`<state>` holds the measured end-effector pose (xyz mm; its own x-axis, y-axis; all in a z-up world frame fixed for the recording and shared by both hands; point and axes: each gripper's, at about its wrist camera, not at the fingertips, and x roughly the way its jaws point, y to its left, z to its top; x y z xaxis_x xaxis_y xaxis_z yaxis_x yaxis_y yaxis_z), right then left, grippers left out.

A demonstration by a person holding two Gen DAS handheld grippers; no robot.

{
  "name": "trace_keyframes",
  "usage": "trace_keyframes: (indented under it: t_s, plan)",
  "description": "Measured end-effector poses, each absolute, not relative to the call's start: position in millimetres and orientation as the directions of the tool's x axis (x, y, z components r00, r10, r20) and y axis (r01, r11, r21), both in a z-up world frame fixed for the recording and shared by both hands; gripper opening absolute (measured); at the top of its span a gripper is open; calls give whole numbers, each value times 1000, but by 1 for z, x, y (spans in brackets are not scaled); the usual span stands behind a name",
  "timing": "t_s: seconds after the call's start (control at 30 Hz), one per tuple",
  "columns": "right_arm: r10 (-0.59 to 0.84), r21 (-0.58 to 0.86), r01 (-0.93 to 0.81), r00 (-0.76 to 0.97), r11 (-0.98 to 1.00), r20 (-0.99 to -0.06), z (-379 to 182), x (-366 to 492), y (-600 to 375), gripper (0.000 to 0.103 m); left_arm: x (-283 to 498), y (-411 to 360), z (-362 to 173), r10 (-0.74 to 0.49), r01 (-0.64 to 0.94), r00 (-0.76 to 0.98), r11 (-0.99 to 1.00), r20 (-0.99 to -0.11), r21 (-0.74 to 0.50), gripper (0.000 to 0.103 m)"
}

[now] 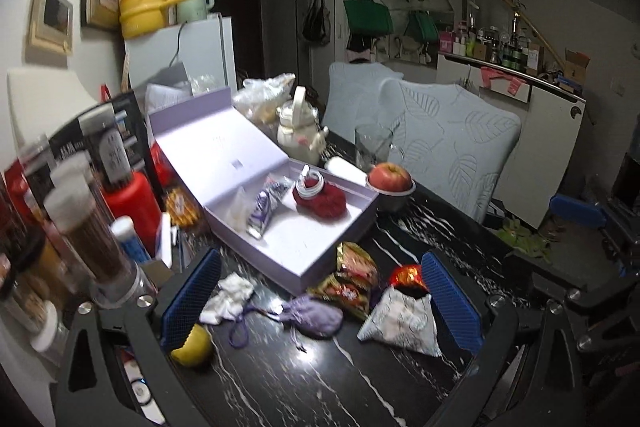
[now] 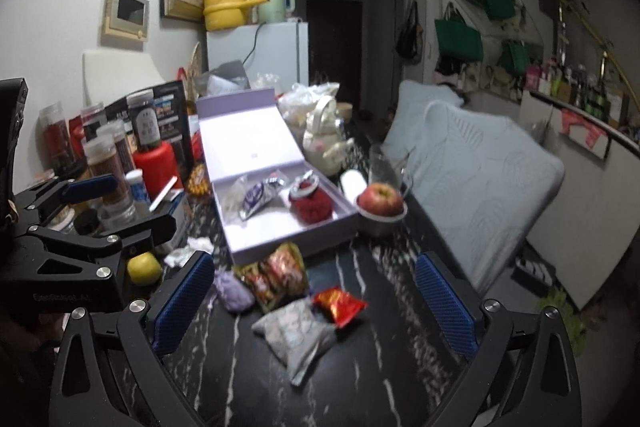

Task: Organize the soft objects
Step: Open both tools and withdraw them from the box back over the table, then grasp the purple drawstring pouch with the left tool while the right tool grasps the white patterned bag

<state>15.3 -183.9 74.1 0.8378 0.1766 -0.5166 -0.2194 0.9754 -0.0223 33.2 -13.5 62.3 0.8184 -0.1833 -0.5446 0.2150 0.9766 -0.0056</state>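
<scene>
My left gripper (image 1: pixel 320 303) hangs open over the black marble table (image 1: pixel 320 379). Between its blue pads (image 1: pixel 188 301) lie a white cloth (image 1: pixel 228 297), a purple drawstring pouch (image 1: pixel 314 315), snack packets (image 1: pixel 352 283) and a grey patterned pouch (image 1: pixel 400 319). My right gripper (image 2: pixel 316 303) is open too, with the grey pouch (image 2: pixel 296 331), a red packet (image 2: pixel 340 305) and the purple pouch (image 2: pixel 232 291) between its fingers, none of them touched. Behind them an open lavender box (image 1: pixel 296 243) holds a red knitted piece (image 1: pixel 320 197) and a foil packet (image 1: pixel 264 207). In the right wrist view, the left gripper (image 2: pixel 140 203) shows at the left.
A yellow fruit (image 1: pixel 192 345) lies by the left finger. Jars and a red bottle (image 1: pixel 132 203) crowd the table's left side. An apple in a metal bowl (image 1: pixel 390 181), a glass (image 1: pixel 372 143) and a white teapot (image 1: pixel 298 135) stand behind the box. Padded chairs (image 1: pixel 452 143) line the right edge.
</scene>
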Motion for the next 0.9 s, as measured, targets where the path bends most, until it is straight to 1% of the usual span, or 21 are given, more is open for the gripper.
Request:
trace_keyframes:
  t_s: [0.13,0.27,0.43,0.57,0.8,0.9]
  plan:
    - [193,2,-229,812,973,-550,57,11,-184,102,29,-17,45,-180,224,807,975,-563,9,102]
    - [184,2,-221,807,975,-562,42,8,-181,102,27,-21,26,-179,242,785,970,-593,27,102]
    - [207,7,-247,793,969,-573,23,5,-174,102,32,-14,7,-201,252,752,968,-628,-8,102]
    - [222,2,-273,779,962,-587,10,7,-168,102,38,-8,-4,-212,253,739,967,-640,-28,102]
    - [252,54,-280,744,959,-619,-12,20,-166,102,60,0,-28,-219,242,692,968,-688,-65,102]
    - [255,56,-286,726,956,-638,-23,28,-165,102,70,-1,-39,-203,243,686,969,-699,-43,102]
